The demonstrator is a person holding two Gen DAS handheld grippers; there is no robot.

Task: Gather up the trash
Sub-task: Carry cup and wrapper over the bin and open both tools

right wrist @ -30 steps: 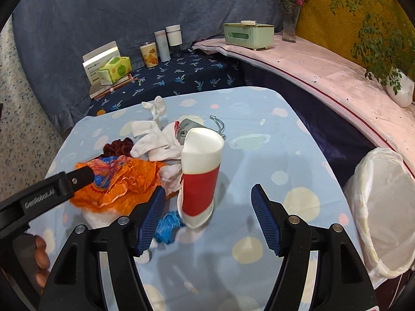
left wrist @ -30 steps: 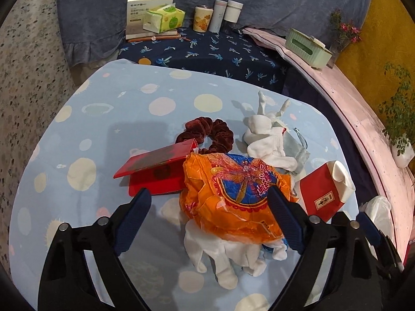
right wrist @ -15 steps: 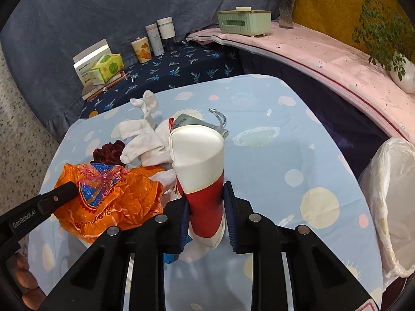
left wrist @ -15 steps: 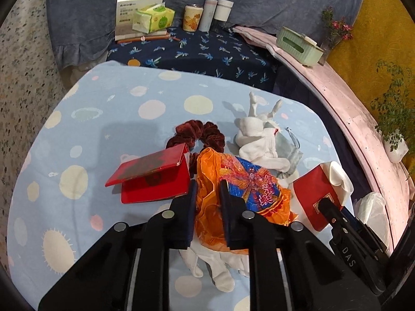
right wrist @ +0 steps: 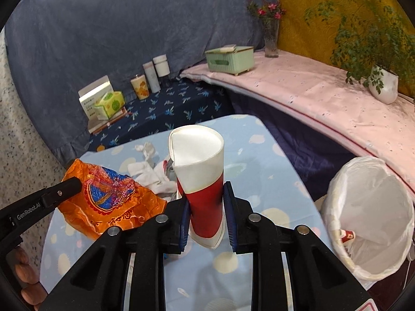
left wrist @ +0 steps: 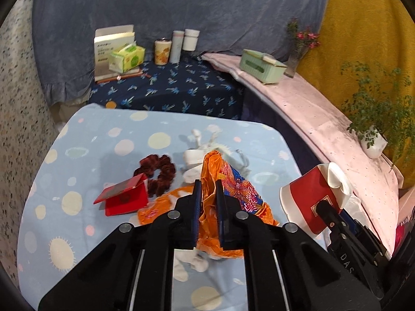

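Observation:
A crinkled orange and blue wrapper (left wrist: 233, 189) hangs lifted off the table, pinched between the pads of my left gripper (left wrist: 207, 185), whose jaws are closing on it. The right wrist view shows the same wrapper (right wrist: 109, 194) at the left, dangling from the left gripper's finger (right wrist: 70, 184). My right gripper (right wrist: 206, 194) is shut on a squashed red and white paper cup (right wrist: 197, 155), held upright above the table. From the left wrist the cup (left wrist: 308, 202) appears at the right. A bin lined with a white bag (right wrist: 371, 207) stands to the right of the table.
On the pale blue dotted tablecloth (left wrist: 103, 140) lie a red booklet (left wrist: 122, 199), a dark red scrunchie (left wrist: 158, 171) and white gloves (left wrist: 197, 163). Boxes and bottles (left wrist: 179, 44) stand on the dark blue surface behind. A pink ledge (right wrist: 311, 90) with plants runs along the right.
Both grippers went from wide open to shut, the left on the orange wrapper and the right on the paper cup. Both then rose, lifting their loads off the table.

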